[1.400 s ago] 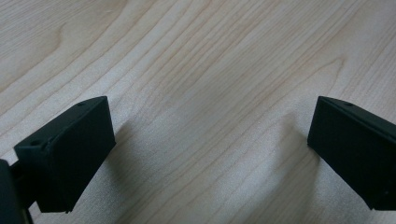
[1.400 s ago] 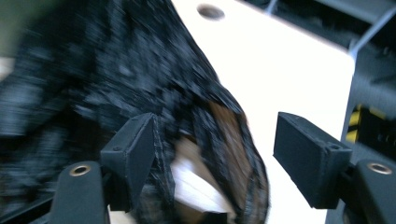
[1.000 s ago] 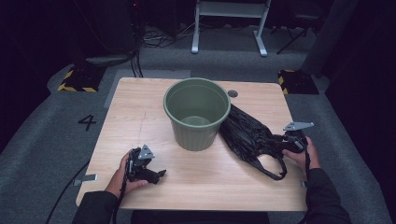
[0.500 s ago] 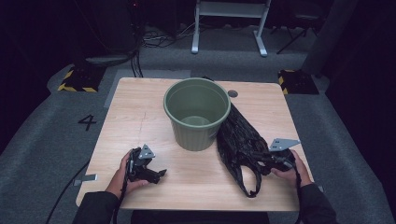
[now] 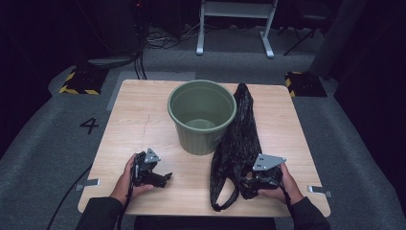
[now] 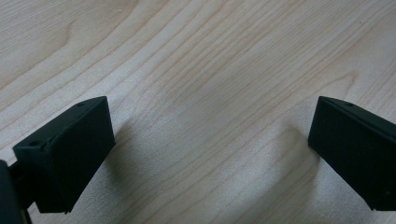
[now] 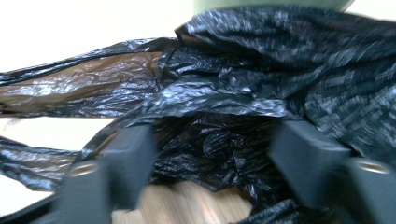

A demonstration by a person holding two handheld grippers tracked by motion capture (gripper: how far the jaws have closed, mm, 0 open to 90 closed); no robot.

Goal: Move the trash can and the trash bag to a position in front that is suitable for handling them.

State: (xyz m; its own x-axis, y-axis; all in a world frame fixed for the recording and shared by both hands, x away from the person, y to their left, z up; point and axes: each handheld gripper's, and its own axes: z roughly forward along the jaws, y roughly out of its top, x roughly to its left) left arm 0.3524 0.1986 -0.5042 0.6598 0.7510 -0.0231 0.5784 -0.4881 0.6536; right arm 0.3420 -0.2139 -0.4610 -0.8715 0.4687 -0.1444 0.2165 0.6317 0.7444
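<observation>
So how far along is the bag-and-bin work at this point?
Early. The green bin stands unlined and the black bag lies flat beside it. The right hand-held gripper has just been opening its jaws, with bag plastic bunched between them. The left hand-held gripper rests open on the table. Opening and fitting the bag remains.

Green bucket (image 5: pixel 202 115), glossy black bag (image 5: pixel 238 143) (brownish sheen), pale woodgrain table (image 5: pixel 139 120).

Bucket (image 5: pixel 202 115) mid-table (image 5: pixel 139 120), bag (image 5: pixel 239 143) touching its right side
</observation>
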